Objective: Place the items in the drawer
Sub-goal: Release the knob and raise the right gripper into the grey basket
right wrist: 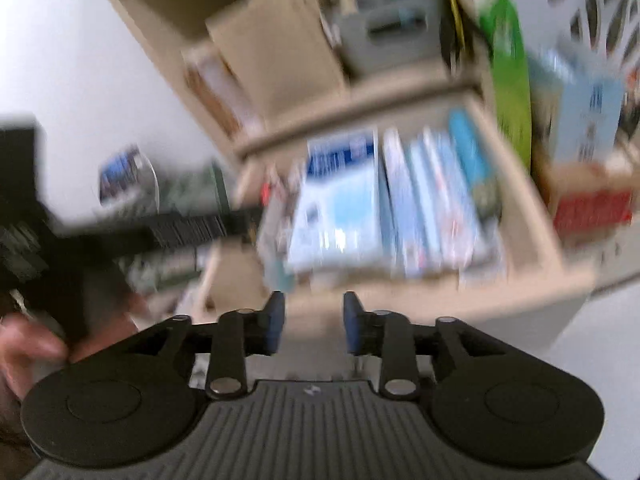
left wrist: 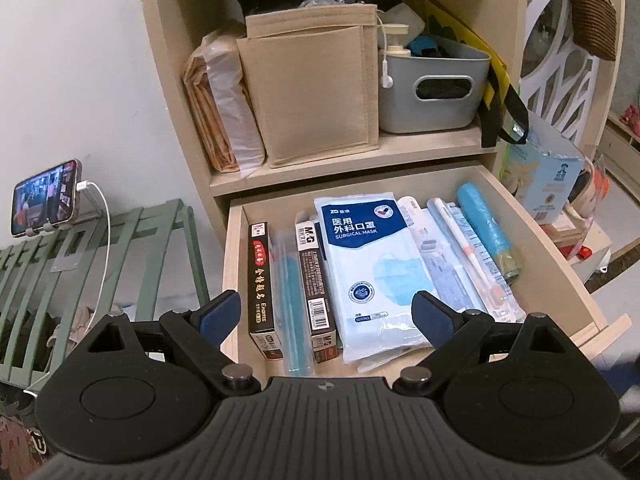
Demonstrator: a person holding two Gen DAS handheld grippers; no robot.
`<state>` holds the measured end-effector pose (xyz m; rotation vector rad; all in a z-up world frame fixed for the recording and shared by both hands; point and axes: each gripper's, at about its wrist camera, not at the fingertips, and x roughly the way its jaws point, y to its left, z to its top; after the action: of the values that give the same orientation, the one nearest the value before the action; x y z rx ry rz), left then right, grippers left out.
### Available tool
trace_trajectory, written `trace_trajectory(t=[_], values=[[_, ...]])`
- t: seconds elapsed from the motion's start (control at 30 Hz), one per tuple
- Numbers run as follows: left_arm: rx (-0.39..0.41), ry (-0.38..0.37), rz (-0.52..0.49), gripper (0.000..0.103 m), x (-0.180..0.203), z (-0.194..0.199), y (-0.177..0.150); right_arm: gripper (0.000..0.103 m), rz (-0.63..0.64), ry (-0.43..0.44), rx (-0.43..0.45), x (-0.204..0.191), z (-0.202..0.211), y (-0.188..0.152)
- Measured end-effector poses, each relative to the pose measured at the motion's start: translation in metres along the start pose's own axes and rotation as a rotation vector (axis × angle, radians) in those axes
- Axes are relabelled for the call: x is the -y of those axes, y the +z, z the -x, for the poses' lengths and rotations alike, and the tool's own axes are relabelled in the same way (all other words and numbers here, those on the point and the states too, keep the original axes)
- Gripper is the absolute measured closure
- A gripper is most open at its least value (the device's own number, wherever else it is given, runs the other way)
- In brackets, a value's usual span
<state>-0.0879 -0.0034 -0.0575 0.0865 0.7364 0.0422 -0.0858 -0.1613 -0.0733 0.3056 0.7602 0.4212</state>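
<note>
The wooden shelf unit (left wrist: 360,148) fills the upper centre of the left wrist view, with a beige fabric organiser (left wrist: 316,88) and a grey bin (left wrist: 436,88) on its shelf. Below it, across the centre and lower right of the frame, the drawer (left wrist: 560,248) stands pulled out and already packed: a surgical mask pack (left wrist: 372,268) lies flat in the middle, a black box (left wrist: 262,292) and a brown box (left wrist: 316,292) stand on edge at centre-left, a blue roll (left wrist: 486,232) lies along the right wall, and a pen (left wrist: 468,248) rests just beside it. The left hand-held gripper (left wrist: 326,314) hovers at the bottom centre over the drawer's front, jaws spread wide and holding nothing. The right hand-held gripper (right wrist: 314,320), bottom centre of its own badly blurred view, has its jaws narrow but apart, with nothing between them. Judging by this, the placing step looks largely done. The next move probably calls either for fetching another item from outside the drawer, or for setting a gripper against the drawer front to push it shut.
</note>
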Motion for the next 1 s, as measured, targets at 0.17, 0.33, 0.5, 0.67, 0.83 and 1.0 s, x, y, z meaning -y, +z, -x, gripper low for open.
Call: trace_trajectory(t=[0.17,0.33,0.5,0.67,0.83,1.0], values=[[-0.001,0.016,0.025,0.009,-0.006,0.000,0.005,0.063,0.073,-0.044,0.134,0.002,0.022,0.044],[0.020,0.036,0.069,0.010,-0.019,0.007,0.014,0.061,0.081,-0.011,0.280,0.003,0.051,0.108],[0.070,0.069,0.097,0.010,-0.031,0.017,0.028,0.029,0.147,-0.009,0.414,-0.010,0.062,0.175],[0.118,0.082,0.124,0.009,-0.042,0.028,0.039,0.016,0.132,0.032,0.501,-0.020,0.068,0.230],[0.155,0.092,0.136,0.006,-0.045,0.033,0.045,0.038,0.074,0.139,0.351,-0.022,0.022,0.288],[0.163,0.111,0.150,0.006,-0.048,0.033,0.044,0.050,-0.099,0.211,0.145,-0.011,-0.062,0.317]])
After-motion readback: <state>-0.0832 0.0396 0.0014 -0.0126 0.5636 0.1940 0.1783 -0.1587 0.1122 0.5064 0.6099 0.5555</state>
